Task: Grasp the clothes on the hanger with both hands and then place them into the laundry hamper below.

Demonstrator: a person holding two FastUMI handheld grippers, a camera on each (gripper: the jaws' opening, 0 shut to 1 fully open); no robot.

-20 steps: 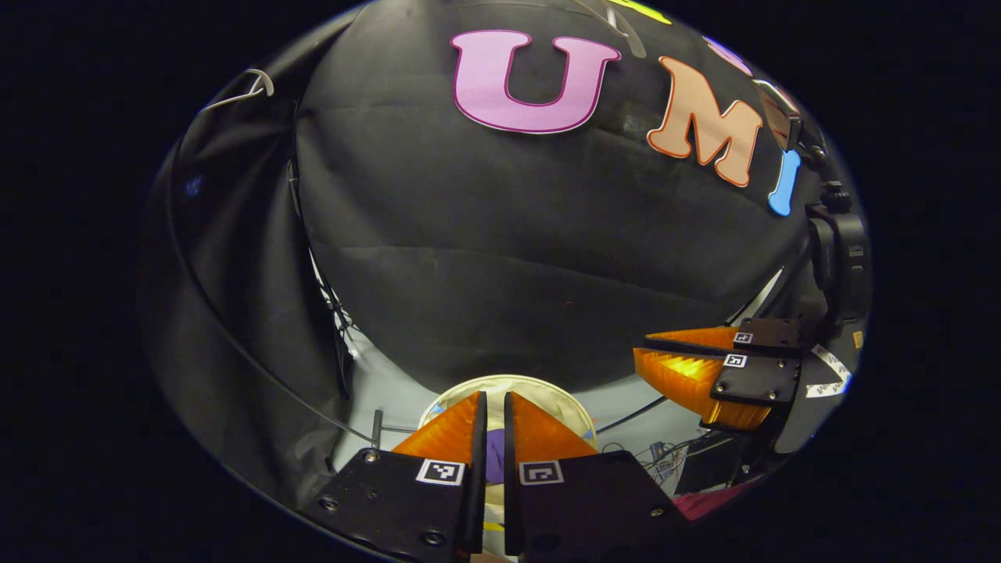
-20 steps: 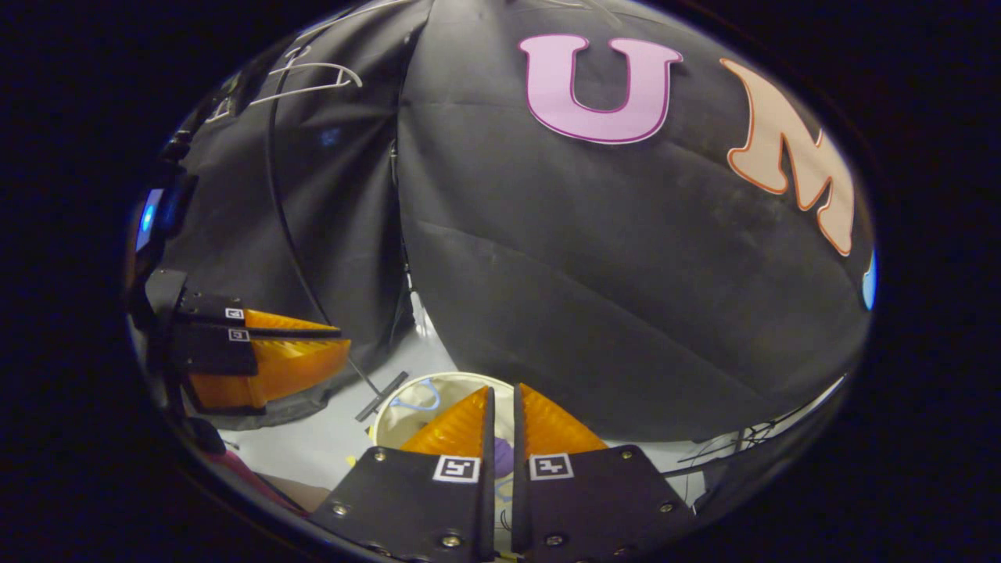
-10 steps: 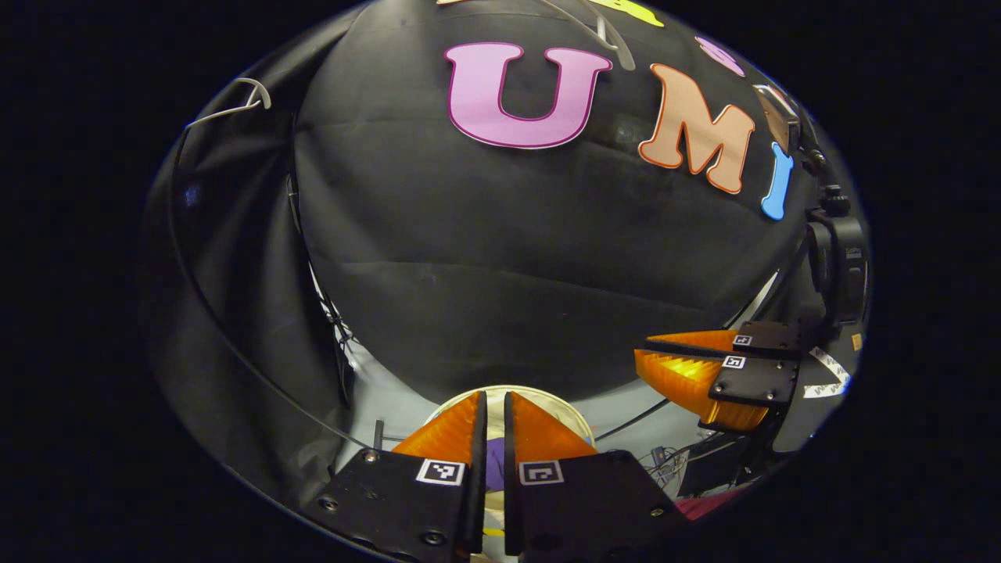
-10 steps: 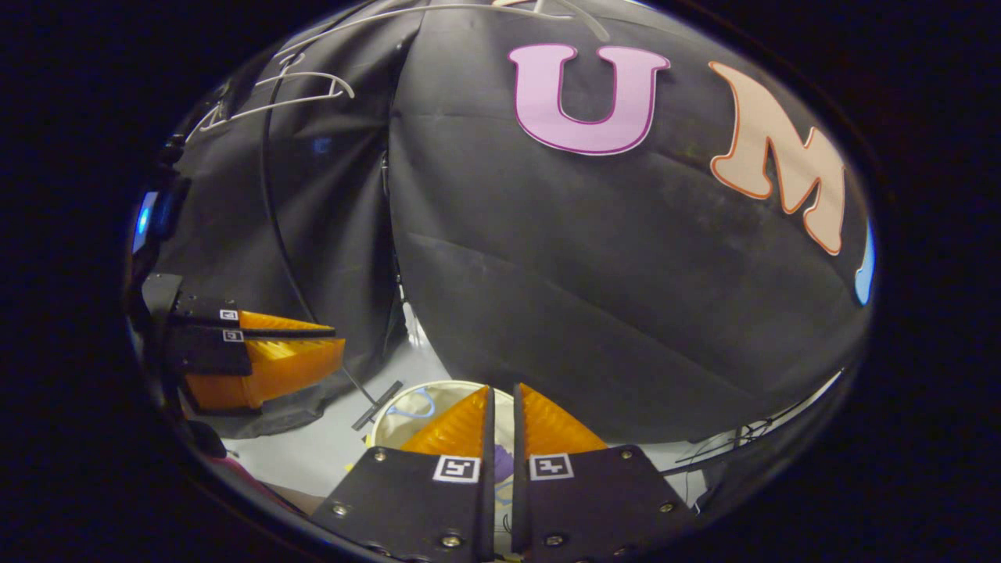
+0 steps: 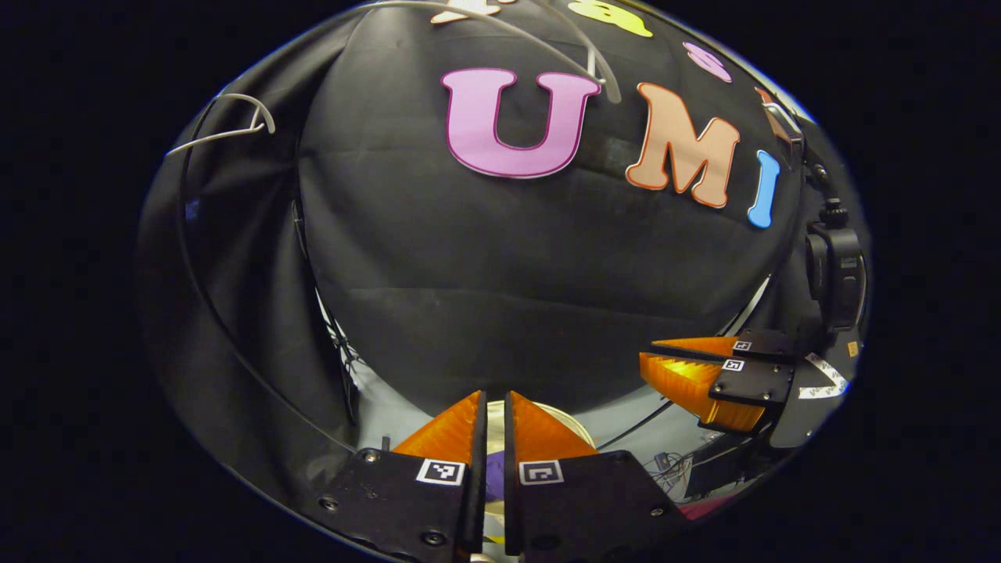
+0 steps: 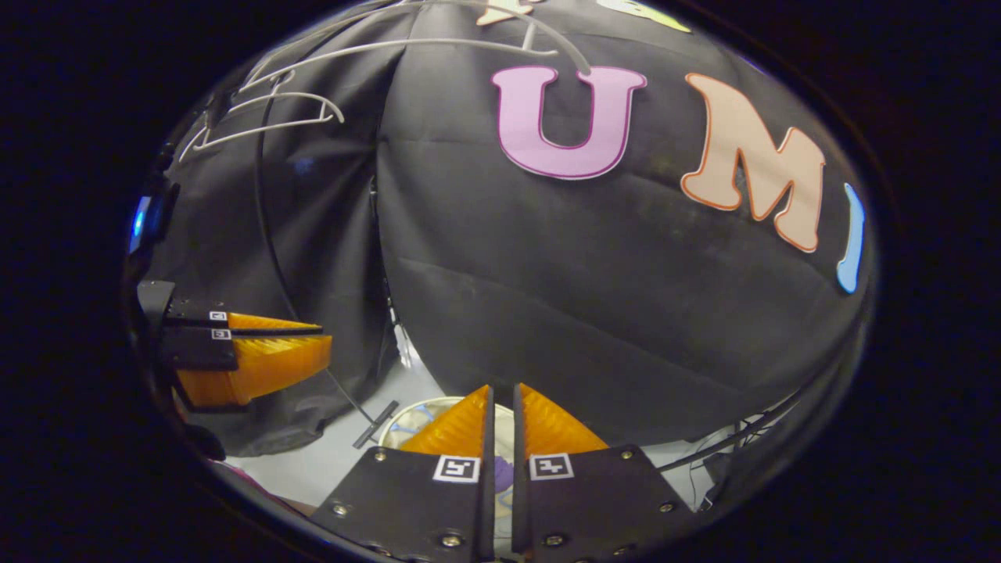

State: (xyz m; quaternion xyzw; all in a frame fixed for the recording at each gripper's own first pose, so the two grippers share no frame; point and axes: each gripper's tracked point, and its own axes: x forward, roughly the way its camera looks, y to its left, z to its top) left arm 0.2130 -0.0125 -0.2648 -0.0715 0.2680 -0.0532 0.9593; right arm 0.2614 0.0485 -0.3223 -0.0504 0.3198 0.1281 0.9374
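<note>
Black cloth wall [image 5: 508, 258] hangs across the back of the booth, wrinkled, reaching nearly to a pale grey floor [image 6: 328, 461]. The hamper is the landmark for all places below.

Laundry hamper [image 6: 407, 418]: round, cream rim, standing on the floor at the foot of the wall; in the left gripper view its rim [image 5: 571, 418] curves past the near jaws. Inside it: purple cloth [image 5: 493, 473], seen through the slot between the left gripper's jaws, plus a patch of the same purple [image 6: 503, 471] in the right gripper view. A pale blue loop [image 6: 414, 414] lies against the hamper's inner left wall. The garment's shape cannot be made out.

High above the hamper: white hangers [image 6: 266, 117], bare, on the upper left part of the wall; one more white hanger arm [image 5: 500, 23] curves across the top centre.

Black cable [image 6: 270, 234] runs down the wall left of the hamper. Tangle of wires [image 5: 672, 465] on the floor to the hamper's right.

Left gripper [image 5: 495, 418]: above the hamper, jaws pressed nearly together, narrow slit between, nothing pinched. It also shows left of the hamper in the right gripper view [image 6: 317, 348], jaws likewise together.

Right gripper [image 6: 501, 410]: above the hamper, jaws pressed nearly together, nothing pinched; also seen to the hamper's right [image 5: 653, 356].
</note>
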